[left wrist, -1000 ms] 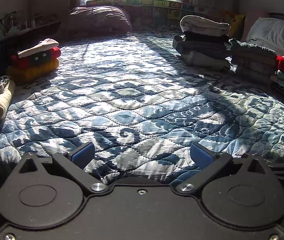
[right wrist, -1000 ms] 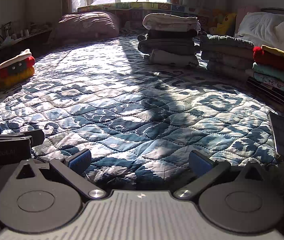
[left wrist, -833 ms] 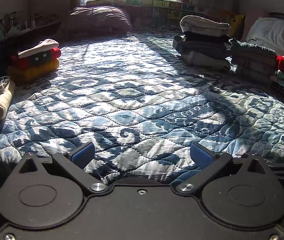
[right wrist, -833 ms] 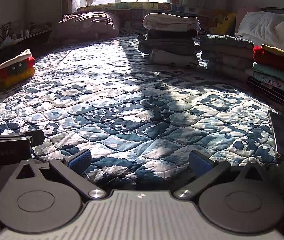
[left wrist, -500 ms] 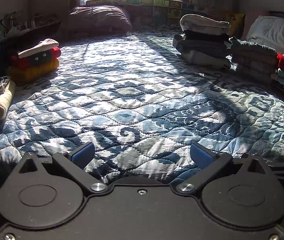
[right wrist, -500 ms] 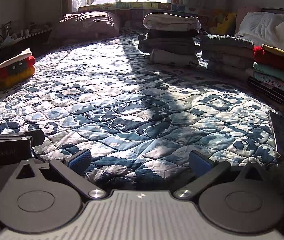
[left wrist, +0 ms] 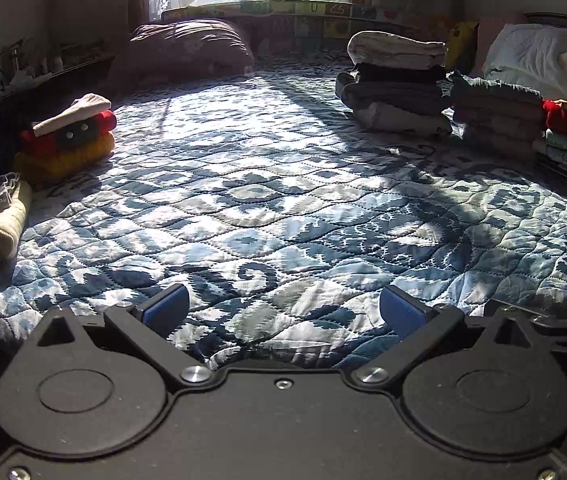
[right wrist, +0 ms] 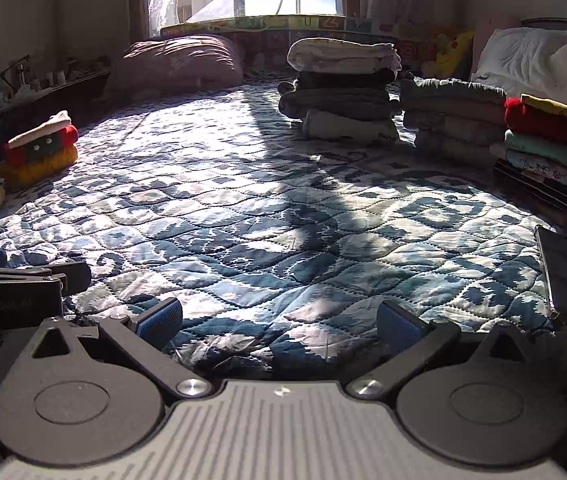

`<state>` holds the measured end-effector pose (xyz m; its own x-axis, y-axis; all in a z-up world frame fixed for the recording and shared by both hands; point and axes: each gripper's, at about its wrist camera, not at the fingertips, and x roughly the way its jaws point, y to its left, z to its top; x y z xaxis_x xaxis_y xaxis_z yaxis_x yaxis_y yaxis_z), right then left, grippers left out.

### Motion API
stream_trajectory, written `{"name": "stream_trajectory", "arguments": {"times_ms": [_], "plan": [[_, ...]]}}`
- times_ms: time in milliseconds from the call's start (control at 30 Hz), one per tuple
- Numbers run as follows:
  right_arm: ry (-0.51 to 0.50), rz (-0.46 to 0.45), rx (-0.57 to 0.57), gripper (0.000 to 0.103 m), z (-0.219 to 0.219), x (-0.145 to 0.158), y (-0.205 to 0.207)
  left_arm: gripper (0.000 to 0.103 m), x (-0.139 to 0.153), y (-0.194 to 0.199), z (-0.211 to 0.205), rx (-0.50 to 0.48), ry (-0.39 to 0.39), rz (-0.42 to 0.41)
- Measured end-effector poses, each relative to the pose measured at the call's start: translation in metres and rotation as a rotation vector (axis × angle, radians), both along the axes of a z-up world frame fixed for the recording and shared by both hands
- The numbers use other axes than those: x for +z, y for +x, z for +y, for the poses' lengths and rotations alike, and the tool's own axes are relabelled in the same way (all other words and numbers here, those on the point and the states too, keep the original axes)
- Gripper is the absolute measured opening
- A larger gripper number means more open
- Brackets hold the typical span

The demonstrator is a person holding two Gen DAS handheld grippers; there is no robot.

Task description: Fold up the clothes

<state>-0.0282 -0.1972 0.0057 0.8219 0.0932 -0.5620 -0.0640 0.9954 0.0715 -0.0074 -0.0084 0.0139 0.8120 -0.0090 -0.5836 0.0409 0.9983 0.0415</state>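
On my far left, a red-and-yellow folded stack (left wrist: 69, 136) sits at the quilt's (left wrist: 283, 208) edge. My left hand-held gripper (left wrist: 283, 312) is spread wide, empty, low over the bed; my right hand-held gripper (right wrist: 279, 322) likewise. Grey folded clothes (right wrist: 343, 92) and a colourful pile (right wrist: 547, 144) stand far right.

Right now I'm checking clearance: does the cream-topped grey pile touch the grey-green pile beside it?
Cannot tell. In the right wrist view the cream-topped pile and the grey-green pile overlap at their edges, with no clear gap or contact.
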Motion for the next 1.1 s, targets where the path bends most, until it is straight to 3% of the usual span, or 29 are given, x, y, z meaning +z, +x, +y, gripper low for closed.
{"name": "stream_trajectory", "arguments": {"times_ms": [67, 167, 400, 567, 767, 867, 967, 1100], "plan": [[0.006, -0.022, -0.003, 0.102, -0.005, 0.005, -0.003, 0.103, 0.004, 0.002, -0.004, -0.024, 0.009, 0.017], [0.021, -0.06, -0.003, 0.102, -0.014, 0.014, -0.006, 0.103, 0.012, 0.005, -0.006, -0.063, -0.058, 0.039], [0.075, -0.162, -0.063, 0.102, -0.044, 0.04, -0.008, 0.103, 0.045, 0.016, -0.032, -0.097, -0.047, -0.05], [0.081, -0.224, -0.114, 0.102, -0.076, 0.063, -0.005, 0.103, 0.063, 0.032, -0.051, -0.174, -0.067, -0.111], [0.078, -0.283, -0.232, 0.102, -0.127, 0.084, 0.012, 0.103, 0.081, 0.065, -0.089, -0.303, -0.15, -0.064], [0.125, -0.32, -0.32, 0.102, -0.157, 0.093, 0.026, 0.103, 0.09, 0.082, -0.109, -0.367, -0.192, -0.042], [0.174, -0.362, -0.384, 0.102, -0.182, 0.091, 0.04, 0.103, 0.102, 0.092, -0.133, -0.419, -0.21, -0.076], [0.351, -0.407, -0.427, 0.102, -0.217, 0.072, 0.06, 0.102, 0.117, 0.125, -0.17, -0.478, -0.219, -0.092]]}}
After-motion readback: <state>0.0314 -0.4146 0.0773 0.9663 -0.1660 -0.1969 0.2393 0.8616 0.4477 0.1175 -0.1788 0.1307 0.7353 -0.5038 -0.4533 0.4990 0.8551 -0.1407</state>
